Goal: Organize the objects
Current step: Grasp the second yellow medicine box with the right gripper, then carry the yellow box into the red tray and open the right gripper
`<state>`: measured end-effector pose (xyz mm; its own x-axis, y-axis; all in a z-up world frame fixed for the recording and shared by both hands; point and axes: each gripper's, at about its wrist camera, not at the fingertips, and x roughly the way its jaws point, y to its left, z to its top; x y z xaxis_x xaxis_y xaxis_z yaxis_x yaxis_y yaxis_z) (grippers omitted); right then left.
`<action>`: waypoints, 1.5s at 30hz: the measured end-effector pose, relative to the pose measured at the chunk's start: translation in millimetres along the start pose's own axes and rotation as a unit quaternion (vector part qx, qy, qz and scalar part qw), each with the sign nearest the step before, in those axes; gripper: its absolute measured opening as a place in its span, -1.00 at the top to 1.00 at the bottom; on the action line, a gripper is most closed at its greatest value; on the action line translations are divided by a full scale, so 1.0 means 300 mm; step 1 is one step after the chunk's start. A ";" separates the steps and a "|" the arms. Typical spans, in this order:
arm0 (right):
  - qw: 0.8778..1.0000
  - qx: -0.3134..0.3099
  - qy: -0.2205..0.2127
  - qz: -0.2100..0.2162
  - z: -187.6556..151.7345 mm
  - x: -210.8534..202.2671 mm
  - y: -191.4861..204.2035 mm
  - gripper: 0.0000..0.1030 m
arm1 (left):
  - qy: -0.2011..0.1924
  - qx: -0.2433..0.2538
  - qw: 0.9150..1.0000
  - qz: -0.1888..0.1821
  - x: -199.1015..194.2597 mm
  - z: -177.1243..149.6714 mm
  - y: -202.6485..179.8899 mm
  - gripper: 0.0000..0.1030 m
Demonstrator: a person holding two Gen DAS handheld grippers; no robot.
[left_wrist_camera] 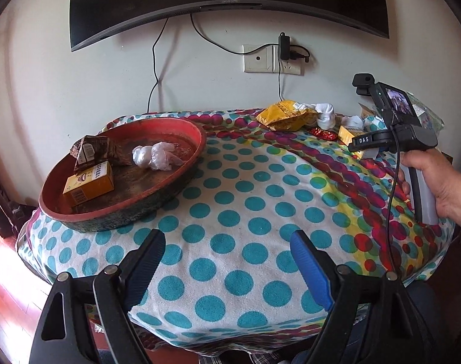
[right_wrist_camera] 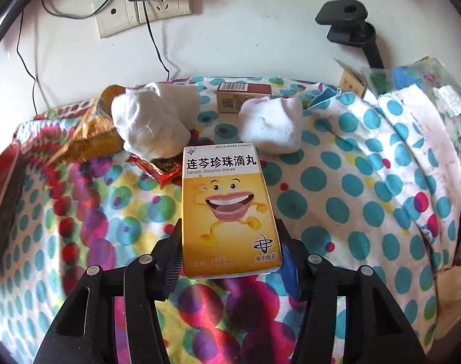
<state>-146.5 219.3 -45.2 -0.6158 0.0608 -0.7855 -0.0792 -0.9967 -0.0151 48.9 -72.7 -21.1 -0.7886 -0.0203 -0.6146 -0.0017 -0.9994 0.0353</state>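
A yellow medicine box (right_wrist_camera: 230,206) with a cartoon mouth on it stands between the fingers of my right gripper (right_wrist_camera: 230,223), and both pads press on its long sides. In the left wrist view the same box (left_wrist_camera: 347,135) shows at the far right, in front of the hand (left_wrist_camera: 442,188) on that tool's handle. My left gripper (left_wrist_camera: 227,236) hangs open over the dotted tablecloth (left_wrist_camera: 245,188) with nothing between its fingers. The round red tray (left_wrist_camera: 184,139) at the left holds another yellow box (left_wrist_camera: 89,182), a brown carton (left_wrist_camera: 90,148) and a wad of white plastic (left_wrist_camera: 156,156).
Behind the held box lie two balled white socks (right_wrist_camera: 151,121) (right_wrist_camera: 271,124), a red foil wrapper (right_wrist_camera: 160,168), a yellow bag (right_wrist_camera: 90,133) and a small brown box (right_wrist_camera: 242,95). Plastic bags (right_wrist_camera: 427,91) pile up at the right. A wall socket with cables (left_wrist_camera: 272,57) and a TV are behind the table.
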 end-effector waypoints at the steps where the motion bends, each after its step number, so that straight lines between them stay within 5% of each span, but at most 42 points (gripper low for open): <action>1: 1.000 0.002 -0.003 -0.005 0.000 -0.003 -0.001 0.03 | -0.003 -0.001 1.000 0.002 -0.002 -0.001 0.002 -0.68; 10: 0.999 0.047 -0.010 -0.010 -0.001 -0.017 -0.070 0.04 | -0.005 0.004 1.000 0.013 0.005 -0.007 -0.003 -0.68; 22: 0.996 -0.059 -0.064 -0.018 -0.026 -0.112 0.127 0.04 | -0.007 -0.033 0.998 0.044 -0.003 0.002 0.068 -0.68; 35: 0.980 -0.163 -0.093 0.061 0.001 -0.225 0.576 0.04 | -0.017 -0.089 0.994 0.054 -0.032 0.019 0.171 -0.68; 45: 0.952 -0.262 -0.084 0.133 -0.061 -0.278 0.955 0.03 | -0.014 -0.139 0.986 0.087 -0.042 0.020 0.291 -0.68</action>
<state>-103.4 -72.2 4.7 -0.6797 -0.2337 -0.6952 0.4723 -0.8647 -0.1711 55.1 -159.5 -5.7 -0.7787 -0.1958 -0.5960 0.3014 -0.9500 -0.0817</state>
